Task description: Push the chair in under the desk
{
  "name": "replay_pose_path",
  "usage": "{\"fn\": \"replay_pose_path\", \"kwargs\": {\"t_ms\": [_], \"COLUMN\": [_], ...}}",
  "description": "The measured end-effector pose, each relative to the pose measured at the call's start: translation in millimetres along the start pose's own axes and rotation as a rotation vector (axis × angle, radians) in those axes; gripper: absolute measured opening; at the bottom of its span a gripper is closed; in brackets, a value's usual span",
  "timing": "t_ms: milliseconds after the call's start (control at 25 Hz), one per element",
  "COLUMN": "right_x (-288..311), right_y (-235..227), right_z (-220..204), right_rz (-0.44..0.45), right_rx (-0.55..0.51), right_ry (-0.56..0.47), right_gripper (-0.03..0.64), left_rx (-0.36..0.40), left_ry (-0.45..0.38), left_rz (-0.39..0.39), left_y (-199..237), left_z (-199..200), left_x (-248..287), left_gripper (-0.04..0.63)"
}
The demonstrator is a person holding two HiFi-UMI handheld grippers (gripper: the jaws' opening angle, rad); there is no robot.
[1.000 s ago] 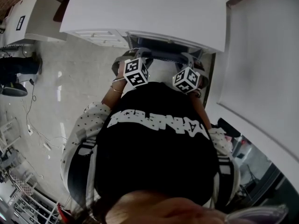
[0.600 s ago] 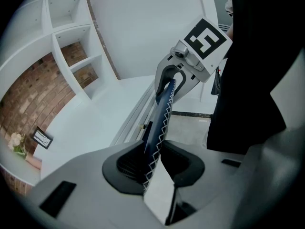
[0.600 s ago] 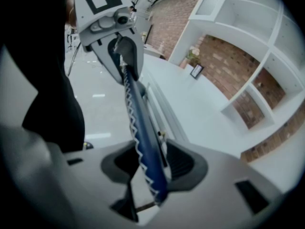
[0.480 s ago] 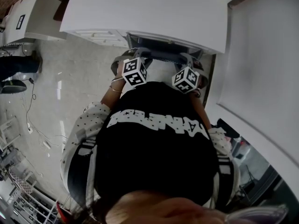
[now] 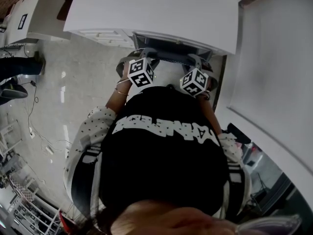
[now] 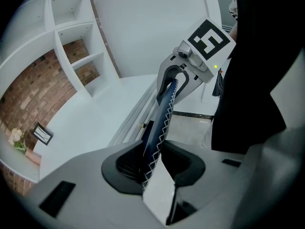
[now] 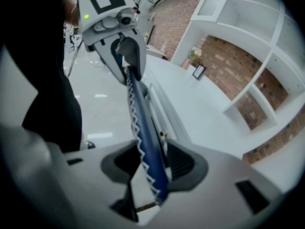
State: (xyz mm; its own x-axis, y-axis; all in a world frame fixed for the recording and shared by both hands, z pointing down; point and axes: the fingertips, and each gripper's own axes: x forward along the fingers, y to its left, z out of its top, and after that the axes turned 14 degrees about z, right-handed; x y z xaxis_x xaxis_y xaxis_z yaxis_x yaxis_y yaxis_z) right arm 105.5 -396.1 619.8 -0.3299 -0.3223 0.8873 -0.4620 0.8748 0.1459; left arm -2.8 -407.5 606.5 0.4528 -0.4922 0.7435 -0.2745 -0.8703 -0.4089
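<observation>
- The chair back (image 5: 168, 57) sits in the upper middle of the head view. Its stitched top edge is just beside the front edge of the white desk (image 5: 146, 13), so I judge the chair nearly home.
- My right tongs (image 7: 147, 168) pinch that blue edge, pads on both sides of it.
- My left tongs (image 6: 152, 163) are easing apart with the same edge between them; the pads look to be touching it.
- If the left side lets go while I push, only the right would drive. The chair could then skew toward the white panel at the right of the frame.
- A loose pinch could also slide off the thin edge.
- Pushing further risks jamming the tongs between the chair back and the desk front.
</observation>
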Motion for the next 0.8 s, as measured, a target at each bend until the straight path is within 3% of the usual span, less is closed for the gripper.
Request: {"fn": "replay_pose_path", "kwargs": {"t_ms": [520,800], "right_x": [-12.0,-38.7], "right_y": [10.7,15.0], "right_z": [2.5,15.2], "right_rz": [-0.015,-0.035], "right_rx": [0.031,0.180], "right_ry": [-0.058,-0.257], "right_gripper": [0.206,0.204], "left_rx": [-0.074,-0.171], "left_ry": [0.003,-0.025], "left_rz": [0.039,0.085], "left_y": [1.0,6.3], "left_z": [-3.4,3.3], "left_x": [-3.5,-18.8], "left_gripper": [0.167,0.183]}}
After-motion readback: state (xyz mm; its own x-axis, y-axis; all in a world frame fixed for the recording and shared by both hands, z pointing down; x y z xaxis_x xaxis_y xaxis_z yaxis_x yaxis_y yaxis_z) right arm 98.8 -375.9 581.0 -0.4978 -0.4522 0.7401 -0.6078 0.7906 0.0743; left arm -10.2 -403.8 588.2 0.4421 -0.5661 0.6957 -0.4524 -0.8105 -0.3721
